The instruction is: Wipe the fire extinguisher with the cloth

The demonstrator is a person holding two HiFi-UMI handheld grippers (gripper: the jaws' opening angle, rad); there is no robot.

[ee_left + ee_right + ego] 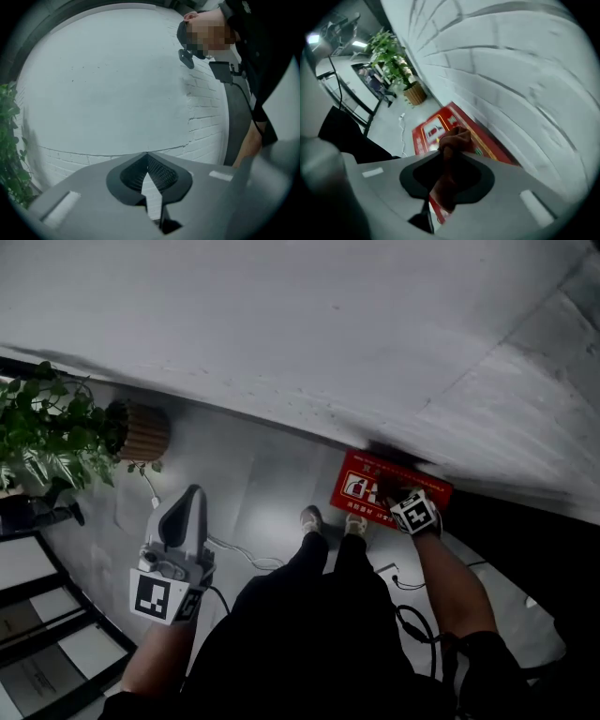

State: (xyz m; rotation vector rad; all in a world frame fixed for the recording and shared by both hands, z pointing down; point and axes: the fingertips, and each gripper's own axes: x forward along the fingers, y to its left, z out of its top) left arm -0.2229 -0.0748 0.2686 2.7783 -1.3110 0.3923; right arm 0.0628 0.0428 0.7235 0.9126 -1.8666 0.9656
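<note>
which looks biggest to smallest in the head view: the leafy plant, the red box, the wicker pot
1. leafy plant, though the picture's edge cuts it off
2. red box
3. wicker pot
All three are down at floor level, so nearness hardly skews this.

A white brick wall meets a glossy grey floor. A leafy plant in a ribbed pot stands by it.

Office-like corridor: white brick wall, potted plant, red fire-extinguisher box
</note>
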